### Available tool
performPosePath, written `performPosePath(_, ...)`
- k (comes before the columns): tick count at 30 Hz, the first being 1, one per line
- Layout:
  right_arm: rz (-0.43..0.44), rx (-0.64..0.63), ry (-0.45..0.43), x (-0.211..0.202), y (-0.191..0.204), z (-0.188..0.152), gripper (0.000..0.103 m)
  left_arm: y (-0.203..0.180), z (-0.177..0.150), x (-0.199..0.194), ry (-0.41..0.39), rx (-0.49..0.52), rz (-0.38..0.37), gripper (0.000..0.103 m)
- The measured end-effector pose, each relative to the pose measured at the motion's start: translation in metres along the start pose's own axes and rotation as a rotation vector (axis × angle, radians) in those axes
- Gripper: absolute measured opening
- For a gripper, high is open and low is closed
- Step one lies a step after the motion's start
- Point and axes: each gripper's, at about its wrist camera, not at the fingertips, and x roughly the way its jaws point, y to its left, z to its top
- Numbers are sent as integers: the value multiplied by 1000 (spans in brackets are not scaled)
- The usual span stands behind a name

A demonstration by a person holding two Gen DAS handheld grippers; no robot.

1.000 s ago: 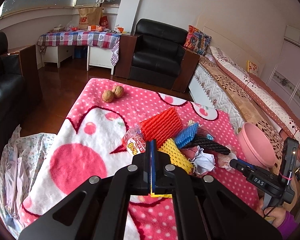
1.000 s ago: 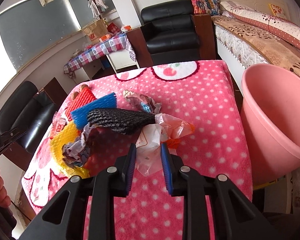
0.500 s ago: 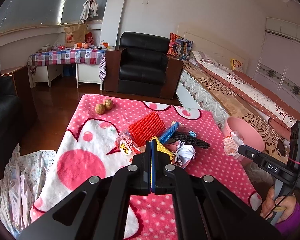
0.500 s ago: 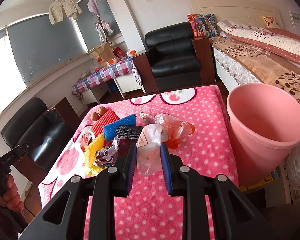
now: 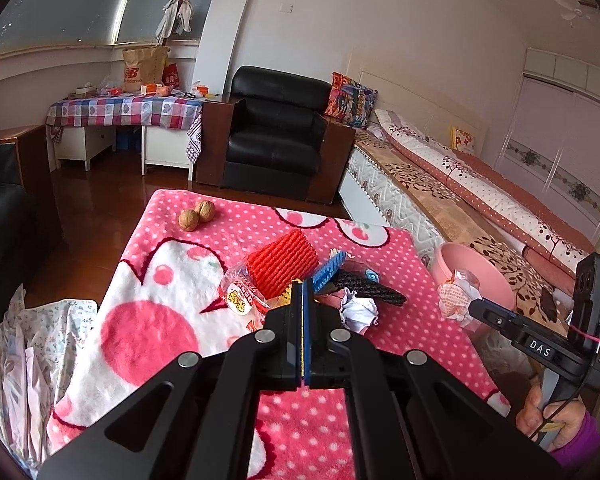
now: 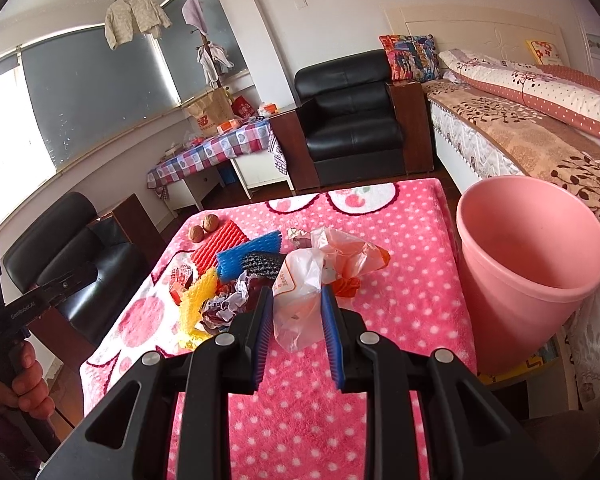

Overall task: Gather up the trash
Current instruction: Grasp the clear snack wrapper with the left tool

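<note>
- Above the pink polka-dot blanket, our right gripper has risen, jaws partly closed on the crumpled clear-and-orange plastic bag, now lifted off the pile.
- Our left gripper is fully closed, holding nothing.
- Next, we judge, comes the pink plastic bin beside the blanket's right edge; the way across looks clear.

Pink polka-dot blanket over table: two walnuts, foam nets, crumpled paper.

Right claw grips a plastic bag; pink bin to its right, foam nets to its left.
</note>
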Motion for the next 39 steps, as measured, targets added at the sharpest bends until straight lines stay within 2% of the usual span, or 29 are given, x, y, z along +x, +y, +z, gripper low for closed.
performPosePath(9,-15,-7,17,11,-5,-3,24,13,-1,17,68,-90,8,1)
performPosePath(13,-42,-19,-4,15,-16,-16,24,19,-3,17,62,-100,3,3)
performPosePath(16,-28,-12,-14,21,-24,-24,25,21,-4,18,71,-107,9,3)
performPosePath(23,-33,-32,-64,26,-26,-23,25,12,-2,20,85,-82,3,3)
performPosePath(24,-37,-37,-69,25,-25,-23,25,12,-2,20,86,-81,5,6)
performPosePath(25,-41,-36,-73,25,-24,-23,24,12,-1,20,87,-86,4,20)
performPosePath(26,-42,-32,-76,25,-25,-23,24,14,-1,21,89,-93,7,40)
performPosePath(27,-45,-24,-79,25,-26,-22,24,14,-1,21,92,-98,11,45)
performPosePath(36,-50,-2,-53,30,-29,-23,25,16,-5,47,154,-96,42,46)
performPosePath(39,-64,9,-56,33,-28,-23,25,17,-9,64,196,-98,58,46)
